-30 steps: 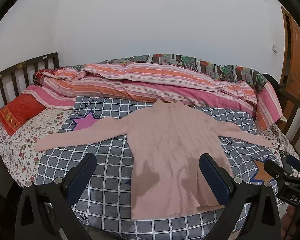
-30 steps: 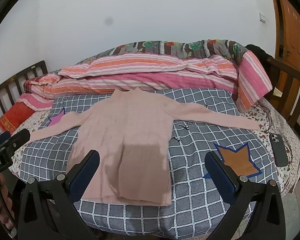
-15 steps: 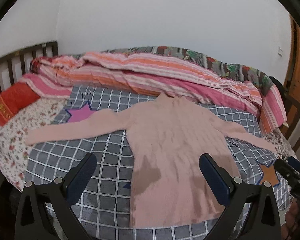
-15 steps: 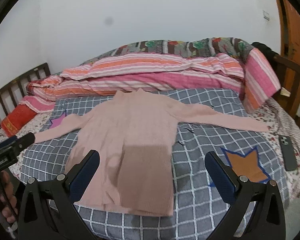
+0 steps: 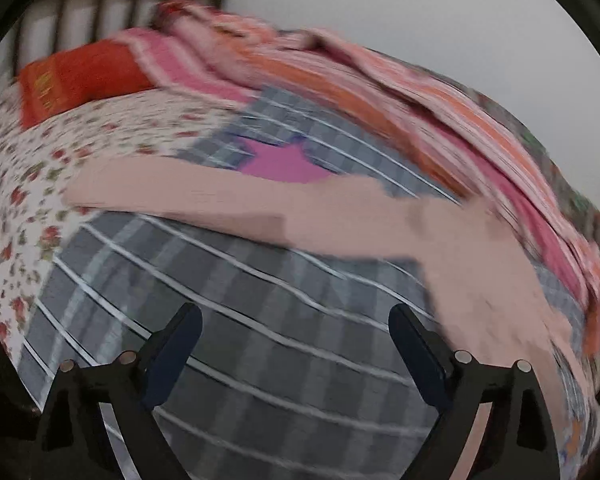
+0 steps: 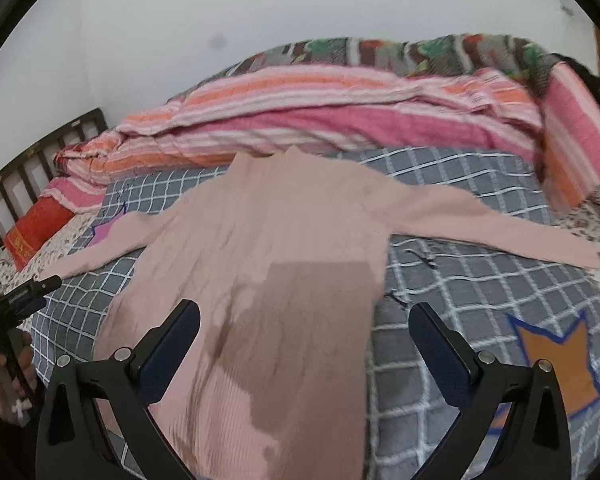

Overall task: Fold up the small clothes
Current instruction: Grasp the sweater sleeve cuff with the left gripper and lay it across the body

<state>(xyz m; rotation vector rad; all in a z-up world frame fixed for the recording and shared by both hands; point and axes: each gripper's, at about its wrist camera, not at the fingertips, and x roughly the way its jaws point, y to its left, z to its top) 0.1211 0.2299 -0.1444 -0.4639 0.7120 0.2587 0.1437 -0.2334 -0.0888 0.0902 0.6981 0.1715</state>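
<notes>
The left gripper (image 5: pixel 296 344) swings down and left toward the sweater's (image 5: pixel 480 272) left sleeve (image 5: pixel 188 192), its empty jaws narrowing slightly. The right gripper (image 6: pixel 304 340) drops closer over the sweater's body, jaws wide.

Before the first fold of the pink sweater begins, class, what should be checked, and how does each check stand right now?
1. Pink sweater lies flat, front up, on the checked blanket: ok.
2. Both sleeves spread out to the sides, left sleeve and right sleeve: ok.
3. Left gripper jaws apart, having just narrowed slightly, nothing between them: ok.
4. Right gripper jaws wide apart over the sweater's lower body, not gripping it: ok.
5. Left wrist view sharp enough to aim at the cuff: not ok, heavily blurred.
6. Darker patch on the sweater's lower front, shadow or damp: cannot tell.
</notes>
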